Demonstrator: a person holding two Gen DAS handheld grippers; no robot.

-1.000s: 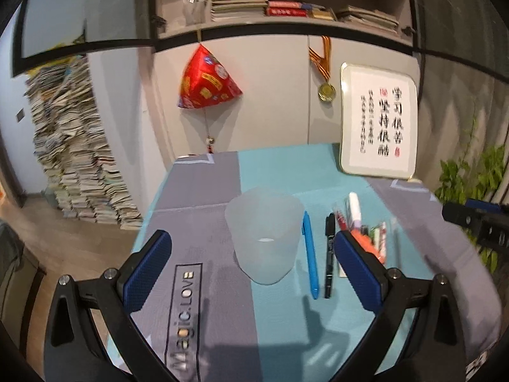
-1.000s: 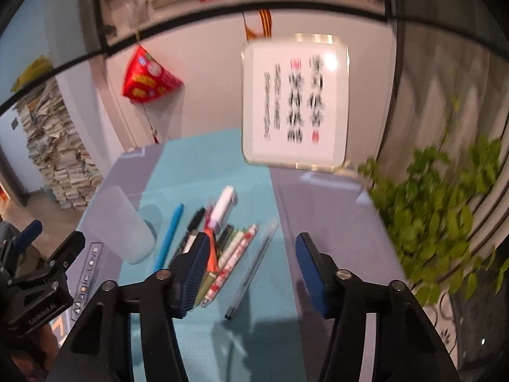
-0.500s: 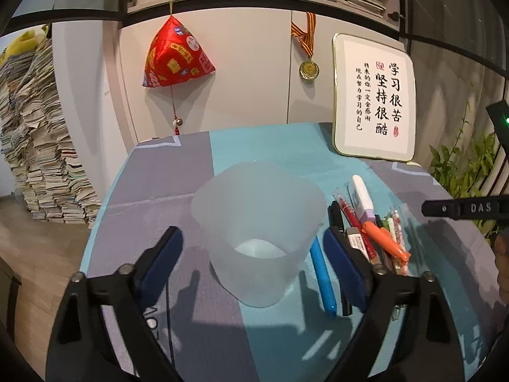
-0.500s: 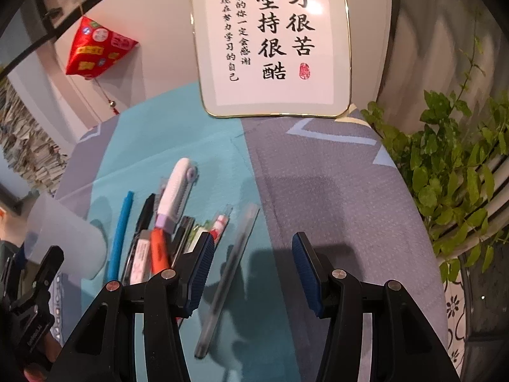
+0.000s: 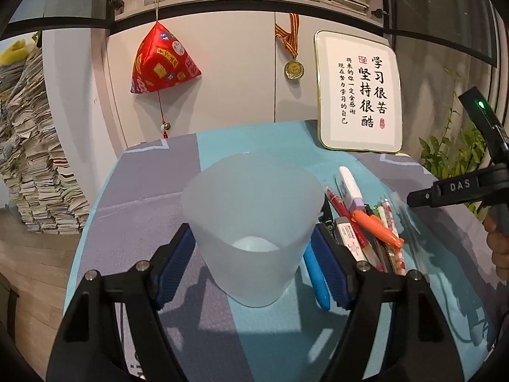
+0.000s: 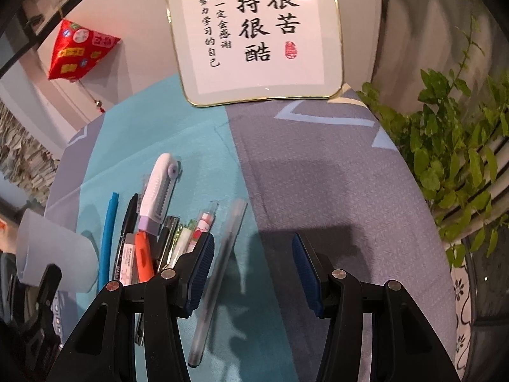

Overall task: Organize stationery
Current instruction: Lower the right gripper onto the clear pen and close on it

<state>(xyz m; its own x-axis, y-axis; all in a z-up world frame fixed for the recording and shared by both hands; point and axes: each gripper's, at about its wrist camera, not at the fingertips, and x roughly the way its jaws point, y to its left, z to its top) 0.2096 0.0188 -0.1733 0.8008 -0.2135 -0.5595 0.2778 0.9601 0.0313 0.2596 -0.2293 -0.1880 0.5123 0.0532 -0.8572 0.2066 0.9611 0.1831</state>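
A frosted plastic cup stands upright on the teal and grey tablecloth. My left gripper has its jaws closing around the cup, and both blue pads touch its sides; the rim looks slightly squeezed. To the cup's right lies a bundle of pens: a blue pen, an orange marker and a white-lilac one. My right gripper hangs open low over the cloth. A clear pen lies just inside its left finger, untouched. The cup also shows at the right wrist view's left edge.
A framed calligraphy board leans on the wall at the table's back right. A leafy plant stands past the right edge. A red pouch and a medal hang on the cabinet; paper stacks rise at the left.
My left gripper came down to the cup and its jaws closed from wide apart onto the cup's sides. My right gripper dropped toward the pens, with the clear pen now between its fingers.
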